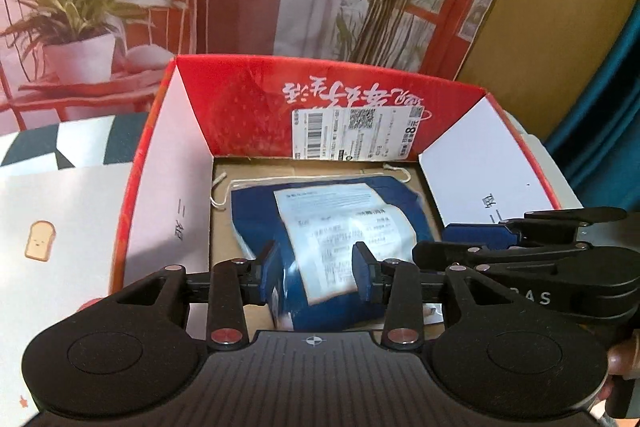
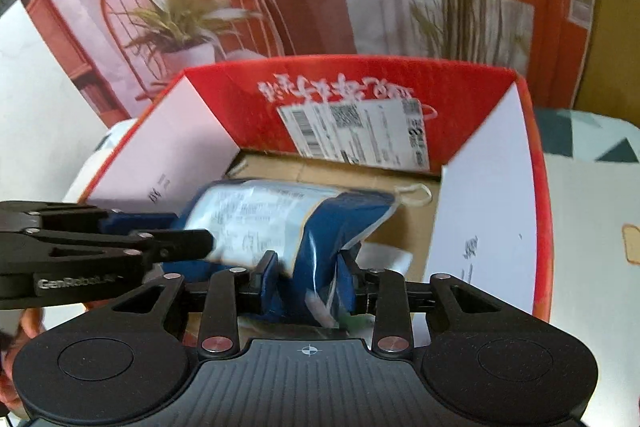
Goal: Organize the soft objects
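A soft blue package (image 1: 256,199) in clear plastic, with a white printed label, lies inside an open red cardboard box (image 1: 320,71). Its near end sits between the pads of my left gripper (image 1: 316,269), which press on it from both sides. In the right wrist view the same package (image 2: 344,219) slopes up from the box (image 2: 360,65) floor into my right gripper (image 2: 308,277), whose pads pinch a fold of it. Each gripper shows in the other's view: the right gripper (image 1: 460,233) at the box's right flap, the left gripper (image 2: 192,229) against the label.
The box's white side flaps (image 1: 168,195) stand up on both sides, and a shipping label (image 1: 356,135) is stuck on its far wall. A white sheet with a toast drawing (image 1: 40,247) lies left of the box. A printed backdrop (image 1: 80,7) of plants rises behind.
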### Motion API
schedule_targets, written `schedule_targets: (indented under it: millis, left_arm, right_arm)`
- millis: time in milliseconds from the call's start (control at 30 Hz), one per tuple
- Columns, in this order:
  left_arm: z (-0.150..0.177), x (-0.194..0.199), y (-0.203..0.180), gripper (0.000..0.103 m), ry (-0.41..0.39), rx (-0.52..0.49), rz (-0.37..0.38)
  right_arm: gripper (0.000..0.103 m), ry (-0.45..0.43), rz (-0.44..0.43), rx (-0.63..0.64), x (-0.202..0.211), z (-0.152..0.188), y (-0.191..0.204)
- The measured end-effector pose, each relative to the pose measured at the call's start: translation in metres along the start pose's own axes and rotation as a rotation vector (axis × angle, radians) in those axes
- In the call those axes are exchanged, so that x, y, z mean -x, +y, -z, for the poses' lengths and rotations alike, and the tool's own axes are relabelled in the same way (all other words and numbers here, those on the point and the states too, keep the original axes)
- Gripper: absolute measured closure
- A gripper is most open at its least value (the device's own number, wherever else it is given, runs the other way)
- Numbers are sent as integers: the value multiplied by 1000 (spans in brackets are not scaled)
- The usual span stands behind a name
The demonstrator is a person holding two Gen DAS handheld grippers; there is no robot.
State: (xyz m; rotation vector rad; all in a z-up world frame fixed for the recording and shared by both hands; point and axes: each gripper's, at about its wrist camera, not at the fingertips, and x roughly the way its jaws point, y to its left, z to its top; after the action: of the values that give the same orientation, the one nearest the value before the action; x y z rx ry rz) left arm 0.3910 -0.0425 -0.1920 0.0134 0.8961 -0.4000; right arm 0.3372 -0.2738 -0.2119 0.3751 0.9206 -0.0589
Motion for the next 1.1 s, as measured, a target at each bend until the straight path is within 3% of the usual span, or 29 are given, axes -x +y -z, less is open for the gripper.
schedule_targets:
  millis: [133,267,567,833,1100]
  left_arm:
    - [4,21,-5,60,-62,-22,-6]
    - [17,49,-10,60,-130,-40,-14]
    - [75,115,-20,60,-237,-32,-52]
    - [138,140,-19,60,-224,56,-25]
    - [194,135,-20,61,-170,175,22]
  right_arm:
    - [71,-27,29,33,11,5,3]
    - [71,-114,18,41,35,11,5]
    - [71,-310,15,111,91,56,19]
    - [71,-413,-30,138,131,112,35]
    - [71,-433,-64,165,149,168,51]
